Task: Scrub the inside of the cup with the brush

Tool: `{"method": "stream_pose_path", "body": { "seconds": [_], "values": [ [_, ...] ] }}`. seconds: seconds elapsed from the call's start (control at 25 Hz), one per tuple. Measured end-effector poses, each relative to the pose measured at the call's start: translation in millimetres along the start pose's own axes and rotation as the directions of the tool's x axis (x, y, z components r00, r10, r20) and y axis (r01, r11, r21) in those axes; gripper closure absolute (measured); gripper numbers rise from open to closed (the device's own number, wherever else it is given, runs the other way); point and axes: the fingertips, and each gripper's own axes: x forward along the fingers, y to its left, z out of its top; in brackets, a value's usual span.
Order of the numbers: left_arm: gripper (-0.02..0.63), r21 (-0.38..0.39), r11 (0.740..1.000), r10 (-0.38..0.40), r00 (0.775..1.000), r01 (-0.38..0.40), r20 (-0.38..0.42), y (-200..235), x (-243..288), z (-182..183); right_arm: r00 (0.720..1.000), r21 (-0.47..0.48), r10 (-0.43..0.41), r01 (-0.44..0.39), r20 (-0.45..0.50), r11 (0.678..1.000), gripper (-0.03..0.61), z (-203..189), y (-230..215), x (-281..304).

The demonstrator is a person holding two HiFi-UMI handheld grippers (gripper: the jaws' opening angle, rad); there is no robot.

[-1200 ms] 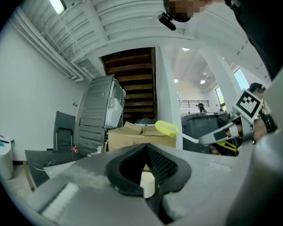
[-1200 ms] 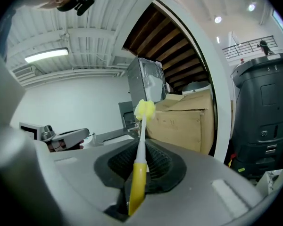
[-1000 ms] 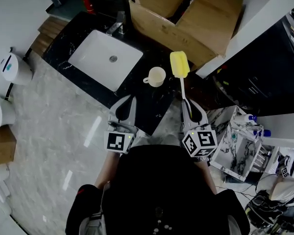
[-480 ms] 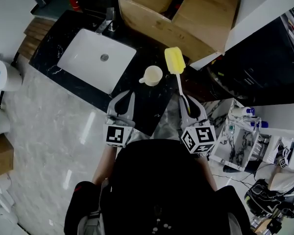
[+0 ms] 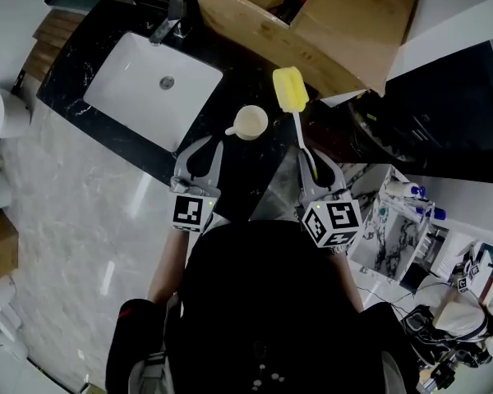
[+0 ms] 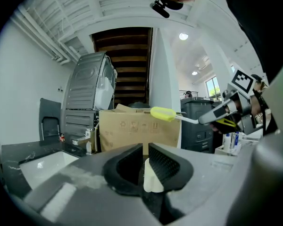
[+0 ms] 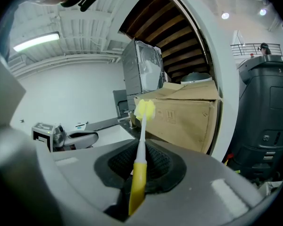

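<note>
My right claw (image 5: 311, 154) is clenched on the brush (image 7: 140, 160). It grips the yellow end of the handle, so the thin white shaft runs straight out along the line of the 2 jaws. I judge that hold is deliberate. With the grip at the far end, the whole shaft is free, and the yellow sponge head can go down into a narrow mouth without the claw fouling the rim. In the head view the sponge head sits just beside the cup (image 5: 251, 121), on its right and nearer the cardboard box (image 5: 345, 23), not inside it. I cannot tell how high above the bench (image 5: 246, 169) it rides.

The cup stands upright on the dark bench, mouth up, between the white sink (image 5: 131, 80) and the box. Its handle is turned towards my left claw (image 5: 207, 144). That suits me, since the handle is the 1 part a narrow claw can take. The left claw's jaws have just been opening and now stand a slit apart, released, pressing on nothing. In the left gripper view a pale shape, the cup I take it, shows low in that slit. From above, the cup lies just ahead of the tips, not between them.

So scrubbing has not begun. I reckon the cup needs pinning first, or the brush will simply shove it along the bench.
</note>
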Motion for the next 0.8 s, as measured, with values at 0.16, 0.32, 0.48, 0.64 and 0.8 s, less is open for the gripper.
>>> {"method": "stream_pose_path", "body": {
  "seconds": [0.16, 0.32, 0.48, 0.64, 0.8],
  "values": [
    [0.514, 0.065, 0.996, -0.057, 0.997, 0.061, -0.052, -5, 18, -20, 0.999, -0.007, 0.036, -0.036, -0.032, 0.999, 0.537, 0, -5, 19],
    [0.46, 0.054, 0.994, -0.09, 0.99, 0.097, -0.111, -10, 33, -41, 0.996, -0.004, 0.058, -0.059, -0.061, 0.998, 0.537, -3, -10, 34],
    [0.418, 0.136, 0.976, -0.151, 0.977, 0.172, -0.153, -17, 47, -59, 0.994, 0.009, 0.076, -0.076, -0.083, 0.997, 0.537, -9, -15, 43],
    [0.413, 0.125, 0.971, -0.175, 0.963, 0.203, -0.206, -16, 58, -80, 0.989, 0.014, 0.094, -0.093, -0.112, 0.996, 0.537, -16, -19, 53],
    [0.413, 0.087, 0.974, -0.181, 0.952, 0.208, -0.248, -9, 64, -97, 0.987, 0.02, 0.104, -0.102, -0.125, 0.995, 0.537, -20, -22, 58]
  ]
}}
